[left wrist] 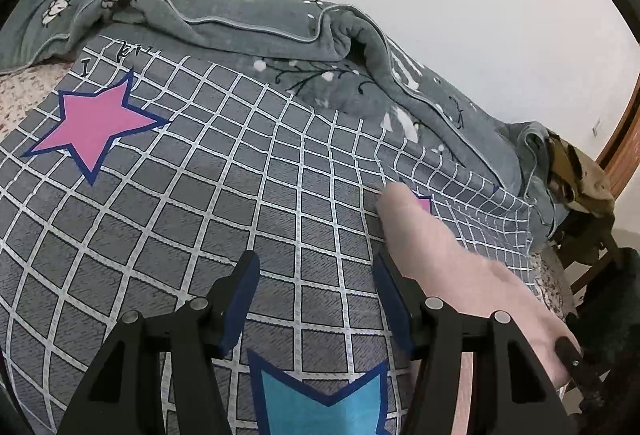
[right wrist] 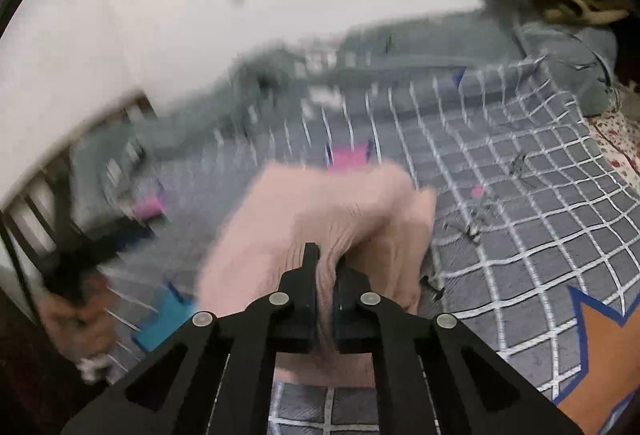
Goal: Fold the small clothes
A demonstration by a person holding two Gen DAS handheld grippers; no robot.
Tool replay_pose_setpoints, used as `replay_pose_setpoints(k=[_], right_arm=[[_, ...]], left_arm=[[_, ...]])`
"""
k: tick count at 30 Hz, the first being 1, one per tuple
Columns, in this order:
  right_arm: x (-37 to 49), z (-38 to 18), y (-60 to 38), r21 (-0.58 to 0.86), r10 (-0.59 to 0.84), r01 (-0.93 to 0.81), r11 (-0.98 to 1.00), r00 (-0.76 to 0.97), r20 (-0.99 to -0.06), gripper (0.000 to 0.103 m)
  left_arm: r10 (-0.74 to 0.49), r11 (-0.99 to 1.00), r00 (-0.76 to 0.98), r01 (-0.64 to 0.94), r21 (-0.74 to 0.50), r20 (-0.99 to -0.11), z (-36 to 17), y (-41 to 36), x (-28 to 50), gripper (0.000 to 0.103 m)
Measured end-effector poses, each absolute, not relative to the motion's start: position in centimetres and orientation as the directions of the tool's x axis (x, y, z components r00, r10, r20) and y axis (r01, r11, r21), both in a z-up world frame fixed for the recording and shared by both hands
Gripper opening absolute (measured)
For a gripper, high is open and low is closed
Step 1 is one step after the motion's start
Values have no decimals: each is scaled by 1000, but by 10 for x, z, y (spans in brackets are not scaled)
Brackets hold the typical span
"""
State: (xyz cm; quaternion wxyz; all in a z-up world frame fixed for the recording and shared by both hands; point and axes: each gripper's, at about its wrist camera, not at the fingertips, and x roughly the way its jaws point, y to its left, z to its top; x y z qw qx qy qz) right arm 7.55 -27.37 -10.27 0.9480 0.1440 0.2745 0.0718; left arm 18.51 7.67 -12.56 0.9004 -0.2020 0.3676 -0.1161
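A small pale pink garment [right wrist: 328, 211] hangs bunched from my right gripper [right wrist: 326, 259], which is shut on it above the bed. The right wrist view is blurred by motion. In the left wrist view the same pink garment [left wrist: 448, 259] stretches along the right side, just right of my left gripper [left wrist: 316, 275]. My left gripper is open and empty, its blue-padded fingers [left wrist: 244, 287] over the checked bed cover [left wrist: 200, 195]. The left gripper also shows, blurred, at the left of the right wrist view [right wrist: 76, 275].
The grey checked cover has a pink star [left wrist: 94, 123], a blue star [left wrist: 320, 403] and an orange star [right wrist: 600, 355]. A rumpled grey blanket [left wrist: 240, 23] lies along the white wall. A chair with brown clothes [left wrist: 580, 179] stands at the right bed end.
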Motion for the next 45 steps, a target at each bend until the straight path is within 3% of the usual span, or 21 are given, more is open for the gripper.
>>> replay_pose_setpoints(k=[2,6,8,10,12,15,19,20,21,22,24,25,29,31,37,41,45], right_arm=[[67,-113,-284,306,170,-6,952,841,-514,5],[83,-160,-279,254,174,7,967,712,-681,10],[75,-150,-276,200,146,-16,980,739,-658,20],[71,-132,-274,151,121,-34,988,781,-613,43],[74,-117,-274,129,112,-46,991,811,-574,48],[104,-113,-280,126,88,-16,992,804,-588,48],[159,-131,-286,152,74,45,987,720,-690,47],[170,-137,-288,172,96,40,984,695,-713,42],[173,-137,-287,183,115,23,983,701,-704,16],[169,-130,-288,172,124,-10,985,734,-667,15],[149,-115,-297,161,125,-43,986,831,-543,15],[148,-115,-302,172,119,-32,985,844,-523,15],[169,-160,-306,64,5,52,997,739,-674,15],[153,-152,-311,58,-2,50,997,770,-638,24],[107,-118,-319,201,113,-3,980,835,-539,34],[99,-153,-295,61,58,-27,998,798,-600,33],[89,-154,-299,53,54,-27,998,797,-601,37]], left_arm=[[-376,886,696,78,-457,-611,-126,75,185,57],[-437,868,662,131,-480,-609,-129,63,185,57],[-476,853,640,168,-494,-604,-131,53,184,57],[-513,834,622,197,-516,-591,-132,46,183,58],[-563,804,595,231,-548,-574,-133,36,183,58],[-580,798,577,259,-544,-575,-135,23,183,59],[-557,816,585,254,-519,-589,-136,15,184,59],[-557,815,587,251,-522,-588,-136,15,185,59],[-556,814,588,246,-525,-587,-136,15,186,59],[-556,814,590,242,-528,-586,-137,15,187,59],[-561,809,590,243,-535,-581,-138,15,187,59],[-567,805,585,244,-541,-580,-138,14,188,59],[-605,781,540,260,-568,-585,-140,2,188,59],[-610,784,521,287,-551,-597,-137,-9,185,59],[-589,807,473,308,-503,-655,-136,-40,178,61],[-509,861,458,283,-423,-729,-146,-54,170,68],[-504,863,452,289,-414,-736,-149,-52,158,68]])
